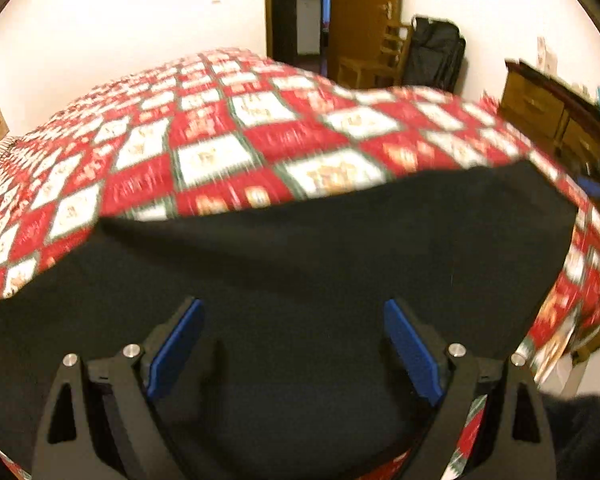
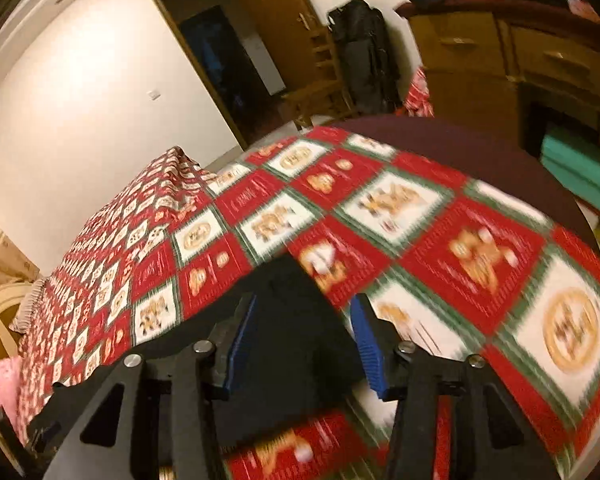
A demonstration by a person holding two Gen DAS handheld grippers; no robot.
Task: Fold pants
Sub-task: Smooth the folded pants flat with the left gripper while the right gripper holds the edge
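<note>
The black pants (image 1: pixel 320 264) lay spread flat on a table covered by a red, white and green checked cloth (image 1: pixel 220 132), along the near edge of it. In the left wrist view the dark fabric filled the lower half of the picture, its far edge running across the cloth toward the right side of the table. The left gripper (image 1: pixel 294 344) hovered over the pants with its blue-padded fingers (image 1: pixel 176 352) spread wide, nothing between them; whether the tips touched the fabric could not be told.

In the right wrist view a corner of the pants (image 2: pixel 296 320) pointed away toward the middle of the table, with the checked cloth (image 2: pixel 480 248) stretching beyond it and to the right. The right gripper (image 2: pixel 306 340) was over that corner, its fingers (image 2: pixel 370 348) also apart and gripping nothing. Both pictures were blurred.

Behind the table stood a brown wooden door (image 2: pixel 276 32), a black bag (image 2: pixel 364 56) leaning on the wall, and a wooden cabinet (image 2: pixel 480 56).
</note>
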